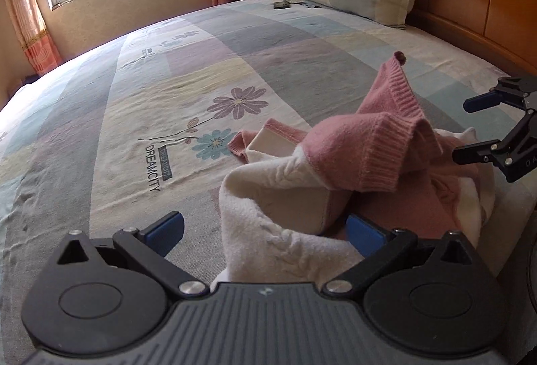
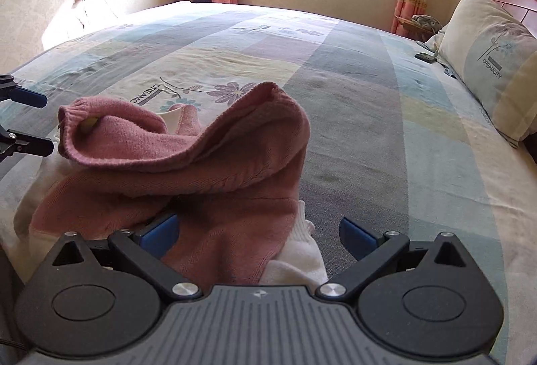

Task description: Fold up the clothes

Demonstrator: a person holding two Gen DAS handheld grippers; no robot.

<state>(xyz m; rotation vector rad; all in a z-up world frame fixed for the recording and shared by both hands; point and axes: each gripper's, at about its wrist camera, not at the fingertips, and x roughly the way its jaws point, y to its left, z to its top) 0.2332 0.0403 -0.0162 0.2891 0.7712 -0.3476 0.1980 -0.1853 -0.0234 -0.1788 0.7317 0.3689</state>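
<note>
Sweater (image 2: 214, 163) bunched between both spread claws, apparently ungripped.

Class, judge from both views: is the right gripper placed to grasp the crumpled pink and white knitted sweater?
Probably yes: the right gripper is open and the pink and white knitted sweater already lies between its fingers, nothing blocking.

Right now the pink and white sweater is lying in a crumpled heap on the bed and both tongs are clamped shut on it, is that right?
Not quite. The pink and white sweater is crumpled on the bed, but both tongs are open: the left tongs and right tongs straddle fabric without clamping, as both wrist views show.
</note>
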